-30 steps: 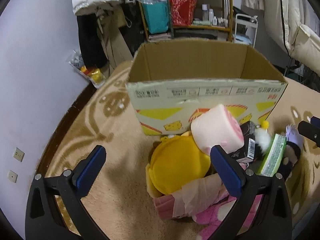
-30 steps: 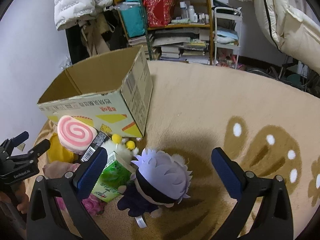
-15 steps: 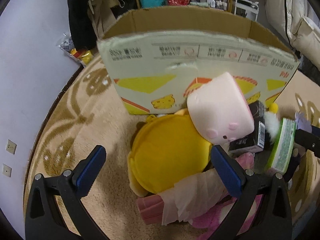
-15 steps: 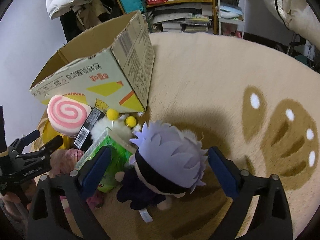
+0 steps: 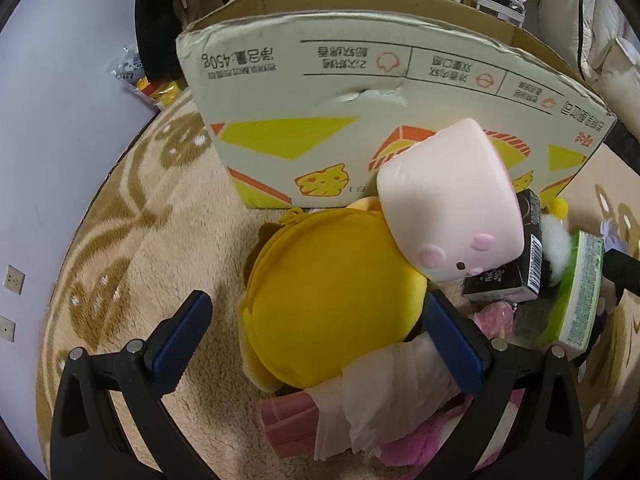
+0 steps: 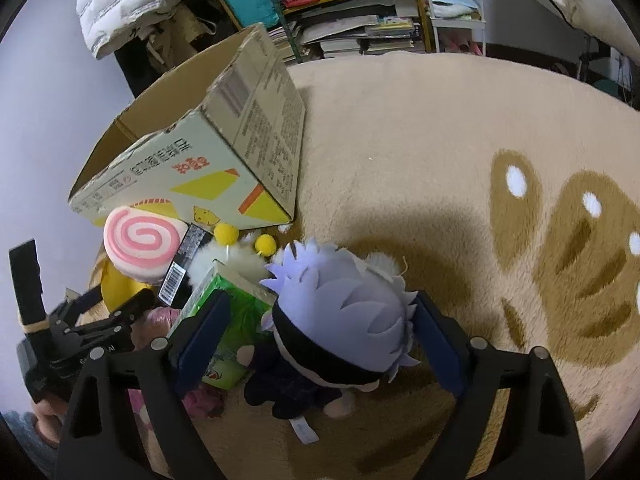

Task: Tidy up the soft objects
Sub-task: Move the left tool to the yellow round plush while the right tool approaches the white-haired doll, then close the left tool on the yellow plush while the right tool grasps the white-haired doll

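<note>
A pile of toys lies on the rug in front of a cardboard box (image 5: 360,100). In the left wrist view a round yellow plush (image 5: 332,308) sits between the fingers of my left gripper (image 5: 316,340), which is open and low over it. A pink swirl-roll plush (image 5: 444,208) leans on the yellow one. In the right wrist view a doll with lavender hair (image 6: 344,308) lies between the fingers of my right gripper (image 6: 320,340). Its jaws are closing, and the left pad (image 6: 208,332) still stands clear of the doll's head.
A green tissue pack (image 6: 224,320) and a black carton (image 6: 180,268) lie between the doll and the roll plush. Pink cloth and crumpled tissue (image 5: 380,392) lie under the left gripper. Shelves with books (image 6: 360,32) stand behind the box. Beige rug (image 6: 440,160) extends to the right.
Both grippers have come down closer to the pile. The right jaws have narrowed around the lavender-haired doll. The left jaws now straddle the yellow plush.
</note>
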Demonstrator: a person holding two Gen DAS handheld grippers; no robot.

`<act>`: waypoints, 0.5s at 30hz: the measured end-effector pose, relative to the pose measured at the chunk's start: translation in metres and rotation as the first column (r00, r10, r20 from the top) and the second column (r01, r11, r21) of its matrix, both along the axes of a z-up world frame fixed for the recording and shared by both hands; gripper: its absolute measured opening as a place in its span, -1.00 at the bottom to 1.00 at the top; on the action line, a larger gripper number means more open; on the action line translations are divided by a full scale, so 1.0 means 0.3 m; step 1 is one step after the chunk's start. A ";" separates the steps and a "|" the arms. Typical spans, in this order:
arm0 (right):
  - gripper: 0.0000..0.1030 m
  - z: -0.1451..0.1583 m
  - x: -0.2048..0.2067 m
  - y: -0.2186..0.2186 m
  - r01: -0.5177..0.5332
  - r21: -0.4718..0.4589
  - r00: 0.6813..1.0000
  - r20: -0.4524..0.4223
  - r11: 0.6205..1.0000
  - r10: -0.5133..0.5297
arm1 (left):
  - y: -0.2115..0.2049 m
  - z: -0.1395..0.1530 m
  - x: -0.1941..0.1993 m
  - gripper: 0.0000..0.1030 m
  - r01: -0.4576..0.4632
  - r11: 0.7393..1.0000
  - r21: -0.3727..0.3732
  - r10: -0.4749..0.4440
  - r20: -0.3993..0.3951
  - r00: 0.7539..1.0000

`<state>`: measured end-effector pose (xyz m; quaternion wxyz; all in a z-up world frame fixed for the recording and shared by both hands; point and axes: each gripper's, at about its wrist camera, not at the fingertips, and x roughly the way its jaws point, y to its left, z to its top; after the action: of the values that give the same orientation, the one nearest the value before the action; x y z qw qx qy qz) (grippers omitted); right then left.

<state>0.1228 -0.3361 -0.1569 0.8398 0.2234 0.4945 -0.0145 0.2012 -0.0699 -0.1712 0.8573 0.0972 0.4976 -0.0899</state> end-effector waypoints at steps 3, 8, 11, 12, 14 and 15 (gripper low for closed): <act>0.63 -0.007 0.003 -0.012 0.007 0.004 1.000 -0.010 1.000 -0.007 | -0.003 -0.004 -0.001 1.00 0.002 1.000 0.020 -0.003 0.014 1.000; 0.50 -0.027 0.011 -0.035 0.024 0.039 0.999 -0.029 0.999 -0.023 | 0.000 0.000 -0.006 0.77 0.010 0.999 -0.037 -0.011 -0.018 1.000; 0.48 -0.052 0.007 -0.052 0.039 0.104 0.998 -0.047 0.994 -0.035 | 0.001 -0.001 -0.014 0.60 0.017 0.998 -0.059 -0.018 -0.025 1.000; 0.43 -0.059 0.006 -0.060 0.044 0.118 0.998 -0.056 0.992 -0.038 | 0.000 0.001 -0.016 0.56 0.018 0.998 -0.055 -0.019 -0.021 1.000; 0.31 -0.070 0.008 -0.067 0.048 0.146 0.997 -0.067 0.988 -0.038 | 0.004 0.006 -0.021 0.50 0.013 0.998 -0.057 -0.014 -0.014 1.000; 0.30 -0.069 0.011 -0.067 0.046 0.146 0.997 -0.065 0.988 -0.036 | 0.006 0.010 -0.023 0.47 0.011 0.998 -0.055 -0.011 -0.014 1.000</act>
<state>0.1260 -0.3562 -0.1777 0.8049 0.2943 0.5153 -0.0021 0.1942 -0.0681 -0.1682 0.8555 0.0758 0.5005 -0.1089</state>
